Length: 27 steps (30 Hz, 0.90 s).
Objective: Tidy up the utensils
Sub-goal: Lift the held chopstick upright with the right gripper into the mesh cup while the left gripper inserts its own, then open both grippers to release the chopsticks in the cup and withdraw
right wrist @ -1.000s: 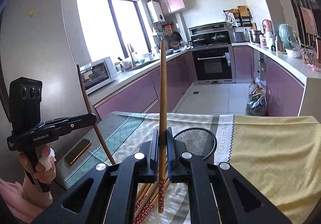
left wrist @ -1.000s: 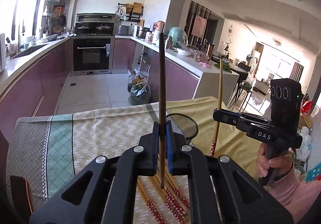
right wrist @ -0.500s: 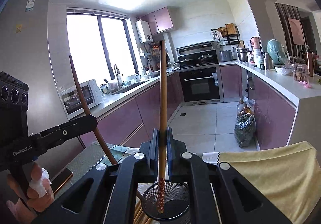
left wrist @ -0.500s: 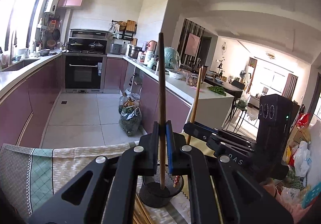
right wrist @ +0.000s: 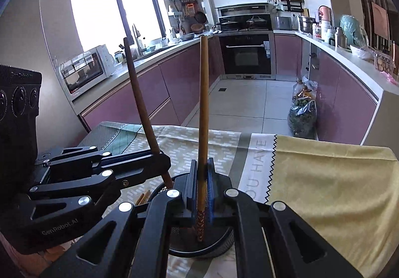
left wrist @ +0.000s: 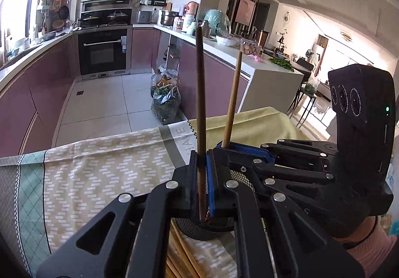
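Note:
My left gripper point(left wrist: 201, 178) is shut on a dark brown chopstick point(left wrist: 200, 93) that stands upright. Its lower end dips to the rim of a black mesh holder point(left wrist: 199, 232) just under the jaws. My right gripper point(right wrist: 201, 183) is shut on a lighter chopstick point(right wrist: 203, 108) with a red patterned tip, which reaches down into the mesh holder point(right wrist: 212, 249). The two grippers sit close side by side over the holder. The right gripper point(left wrist: 245, 151) and the left gripper point(right wrist: 159, 159) each show in the other's view. Several loose chopsticks point(left wrist: 179, 255) lie by the holder.
A patterned tablecloth point(left wrist: 99, 166) with a yellow part point(right wrist: 324, 178) covers the table, whose far edge drops to the tiled kitchen floor. Purple cabinets, an oven and bags on the floor lie beyond. A hand in a pink sleeve point(left wrist: 366, 250) grips the right tool.
Both grippers have moved forward and down, closing in on each other above the mesh holder. The chopsticks' lower ends now reach the holder. Both grips stay shut.

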Each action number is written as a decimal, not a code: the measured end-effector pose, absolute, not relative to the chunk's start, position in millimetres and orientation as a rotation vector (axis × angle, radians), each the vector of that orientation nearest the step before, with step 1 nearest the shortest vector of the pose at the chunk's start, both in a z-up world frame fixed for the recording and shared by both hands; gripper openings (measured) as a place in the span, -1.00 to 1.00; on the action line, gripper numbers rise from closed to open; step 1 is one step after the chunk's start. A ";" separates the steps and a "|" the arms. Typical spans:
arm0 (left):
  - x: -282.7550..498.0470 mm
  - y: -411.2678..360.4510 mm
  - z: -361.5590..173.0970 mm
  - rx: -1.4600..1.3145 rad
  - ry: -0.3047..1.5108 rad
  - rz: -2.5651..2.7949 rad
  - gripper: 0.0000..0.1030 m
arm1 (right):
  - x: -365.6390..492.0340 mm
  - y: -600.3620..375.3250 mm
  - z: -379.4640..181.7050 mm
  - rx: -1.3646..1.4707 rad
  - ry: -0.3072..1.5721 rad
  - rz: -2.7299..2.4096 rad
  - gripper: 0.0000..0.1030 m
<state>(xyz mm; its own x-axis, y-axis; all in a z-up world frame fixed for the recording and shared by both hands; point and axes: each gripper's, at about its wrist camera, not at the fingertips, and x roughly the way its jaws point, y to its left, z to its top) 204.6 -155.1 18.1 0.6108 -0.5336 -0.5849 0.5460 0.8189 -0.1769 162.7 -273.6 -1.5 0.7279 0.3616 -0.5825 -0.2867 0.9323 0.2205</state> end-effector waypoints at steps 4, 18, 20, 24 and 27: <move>217.3 -153.3 5.3 0.027 0.682 -0.603 -0.83 | 171.9 -275.1 -4.4 0.122 0.684 0.339 -0.84; 171.6 -98.4 11.2 0.039 0.578 -0.485 -0.15 | 126.7 -288.6 7.8 0.141 0.570 0.315 -0.34; 163.0 -84.0 8.3 0.051 0.579 -0.459 -0.10 | 109.4 -287.0 11.3 0.134 0.548 0.349 -0.30; 148.7 -58.1 -11.3 0.071 0.619 -0.412 -0.07 | 81.7 -275.8 5.5 0.119 0.554 0.420 -0.28; 142.5 -45.1 -32.5 0.078 0.679 -0.395 -0.06 | 74.3 -261.6 -11.3 0.103 0.609 0.449 -0.28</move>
<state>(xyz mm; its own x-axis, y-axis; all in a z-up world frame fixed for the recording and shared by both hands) 142.5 -45.1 -32.5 0.7071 -0.3300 -0.6253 0.3802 0.9231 -0.0572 74.3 -261.6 -11.3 0.7275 0.4364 -0.5295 -0.3764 0.8990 0.2239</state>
